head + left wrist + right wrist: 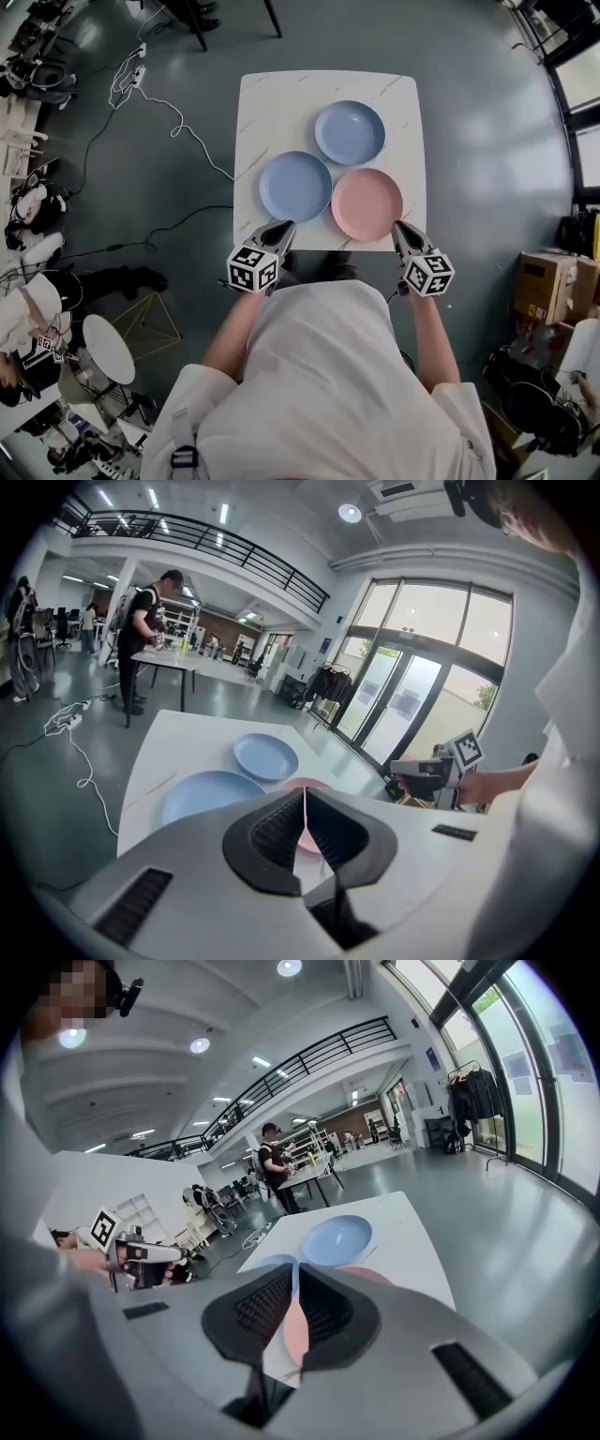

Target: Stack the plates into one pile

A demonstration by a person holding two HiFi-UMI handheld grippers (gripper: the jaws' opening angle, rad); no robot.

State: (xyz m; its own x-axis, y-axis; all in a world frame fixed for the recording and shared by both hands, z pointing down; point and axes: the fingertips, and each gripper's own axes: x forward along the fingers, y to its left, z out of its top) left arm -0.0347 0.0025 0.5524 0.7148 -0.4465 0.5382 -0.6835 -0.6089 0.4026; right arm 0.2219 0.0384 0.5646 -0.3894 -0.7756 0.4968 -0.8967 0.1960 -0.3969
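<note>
Lying flat and unstacked on the white desk (272, 103), the three plates form a tight triangle in the head view. The pink plate (367, 203) is at 5 o'clock from the desk's centre, the near blue plate (295, 186) at 8 o'clock and the far blue plate (350, 132) at 1 o'clock. Neighbouring rims meet or nearly meet (contact cannot be confirmed). Being round, the plates have no long axis to line up with.

The right gripper (400, 228) hovers at the desk's near edge with the pink plate just beside it at 10 o'clock. The left gripper (281, 228) is at the same edge with the near blue plate just past 12 o'clock. Each hand is therefore nearer its own plate. The left gripper's fingers (277, 834) are pressed together on nothing, and the right gripper's fingers (262, 1309) are likewise drawn together and empty.

Judgement: no plate has been lifted. Either gripper must first spread its fingers to take a rim.

Nothing else stands on the desk to obstruct the approach. A cable (150, 103) trails on the floor at 10 o'clock, and a cardboard box (542, 286) sits at 4 o'clock, well apart.
</note>
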